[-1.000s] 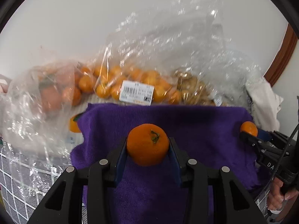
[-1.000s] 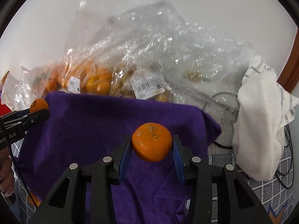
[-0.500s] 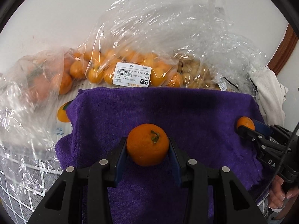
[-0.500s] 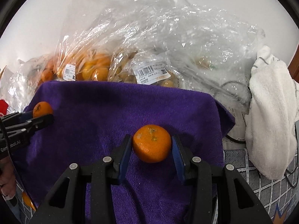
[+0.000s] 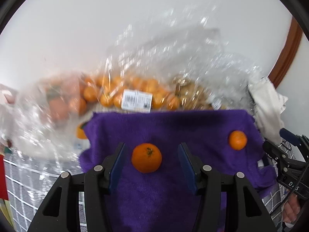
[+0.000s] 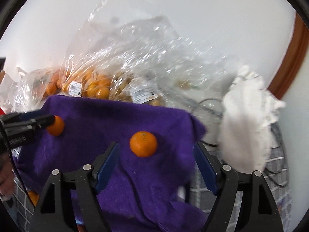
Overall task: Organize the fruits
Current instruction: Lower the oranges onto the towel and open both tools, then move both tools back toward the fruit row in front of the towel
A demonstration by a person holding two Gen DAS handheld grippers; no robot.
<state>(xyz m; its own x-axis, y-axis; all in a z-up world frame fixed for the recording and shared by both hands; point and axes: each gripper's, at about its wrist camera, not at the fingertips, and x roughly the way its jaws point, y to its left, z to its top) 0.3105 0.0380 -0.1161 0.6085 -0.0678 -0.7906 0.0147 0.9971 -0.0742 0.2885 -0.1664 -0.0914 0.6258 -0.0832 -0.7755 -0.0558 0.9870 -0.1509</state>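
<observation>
both grippers' fingers spread wide: left gripper [image 5: 150,157], right gripper [image 6: 155,157]; round oranges [image 5: 146,158] [image 6: 143,144] rest free on purple towel [image 5: 173,129], left one stem up.

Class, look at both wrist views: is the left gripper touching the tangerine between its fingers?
Apart. The left wrist view shows purple towel either side of the tangerine, inside the left gripper.

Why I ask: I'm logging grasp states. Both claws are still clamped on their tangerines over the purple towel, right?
No. Both claws are open: the left wrist view shows the left claw spread, its tangerine resting free on the purple towel; the right wrist view shows the right claw and its tangerine likewise.
</observation>
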